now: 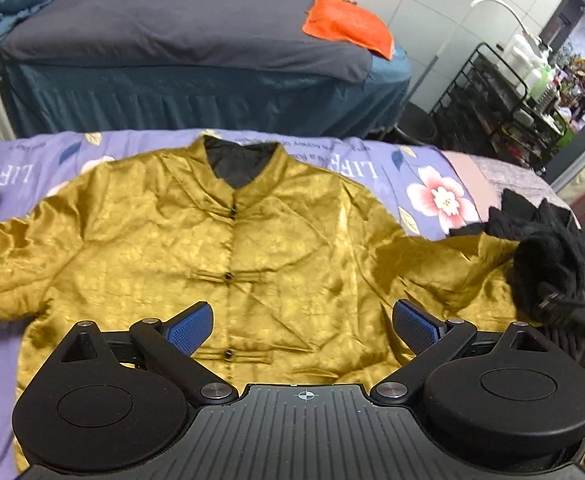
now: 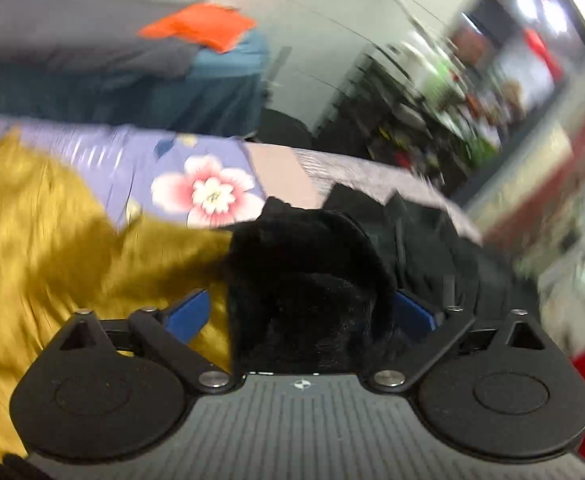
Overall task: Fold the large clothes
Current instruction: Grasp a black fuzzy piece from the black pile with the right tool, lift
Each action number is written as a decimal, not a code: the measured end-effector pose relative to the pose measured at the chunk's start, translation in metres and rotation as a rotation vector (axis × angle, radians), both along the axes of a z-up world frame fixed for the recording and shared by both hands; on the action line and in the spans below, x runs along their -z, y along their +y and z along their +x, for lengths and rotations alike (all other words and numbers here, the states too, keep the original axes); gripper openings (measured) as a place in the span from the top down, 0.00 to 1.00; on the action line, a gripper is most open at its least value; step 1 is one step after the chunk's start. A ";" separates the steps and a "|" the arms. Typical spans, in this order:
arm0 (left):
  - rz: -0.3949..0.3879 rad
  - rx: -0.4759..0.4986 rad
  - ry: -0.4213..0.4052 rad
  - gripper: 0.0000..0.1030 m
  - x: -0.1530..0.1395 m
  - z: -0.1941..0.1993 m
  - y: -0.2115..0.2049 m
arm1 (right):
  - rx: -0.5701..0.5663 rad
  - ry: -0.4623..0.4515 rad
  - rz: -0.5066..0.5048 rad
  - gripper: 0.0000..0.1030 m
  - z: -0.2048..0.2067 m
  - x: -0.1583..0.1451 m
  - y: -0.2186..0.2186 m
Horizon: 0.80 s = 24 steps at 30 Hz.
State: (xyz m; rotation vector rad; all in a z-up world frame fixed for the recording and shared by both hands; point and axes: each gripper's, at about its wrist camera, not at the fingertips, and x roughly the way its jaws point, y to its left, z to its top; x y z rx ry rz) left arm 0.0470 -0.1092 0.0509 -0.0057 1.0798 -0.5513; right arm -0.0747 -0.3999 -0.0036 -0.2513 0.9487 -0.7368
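A gold satin jacket (image 1: 220,256) with black knot buttons lies spread flat, front up, on a purple flowered bedsheet (image 1: 412,168), collar at the far side and sleeves out to both sides. My left gripper (image 1: 302,326) is open and empty, hovering over the jacket's lower front. A black fuzzy garment (image 1: 548,276) lies on the jacket's right sleeve. In the blurred right wrist view, my right gripper (image 2: 300,314) is open with that black garment (image 2: 308,280) bulging between its fingers, and the gold jacket (image 2: 52,248) lies to its left.
A second bed with a grey mattress (image 1: 172,32) and an orange cloth (image 1: 348,26) stands beyond. A black wire rack (image 1: 504,104) with bottles stands at the far right. More dark clothing (image 2: 424,232) lies at the bed's right end.
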 end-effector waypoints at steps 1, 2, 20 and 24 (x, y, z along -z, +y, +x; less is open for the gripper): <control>0.005 0.009 0.002 0.00 0.000 -0.002 -0.003 | -0.055 0.040 -0.046 0.07 -0.001 0.009 0.005; 0.015 0.019 0.004 0.00 0.002 -0.003 -0.006 | -0.115 0.095 -0.094 0.07 0.000 0.021 0.012; 0.091 -0.052 0.061 0.00 0.025 -0.005 -0.003 | 0.173 -0.201 0.031 0.79 -0.045 -0.045 -0.111; 0.128 -0.042 0.076 0.00 0.035 -0.006 -0.005 | 0.432 -0.412 0.073 0.91 -0.100 -0.075 -0.175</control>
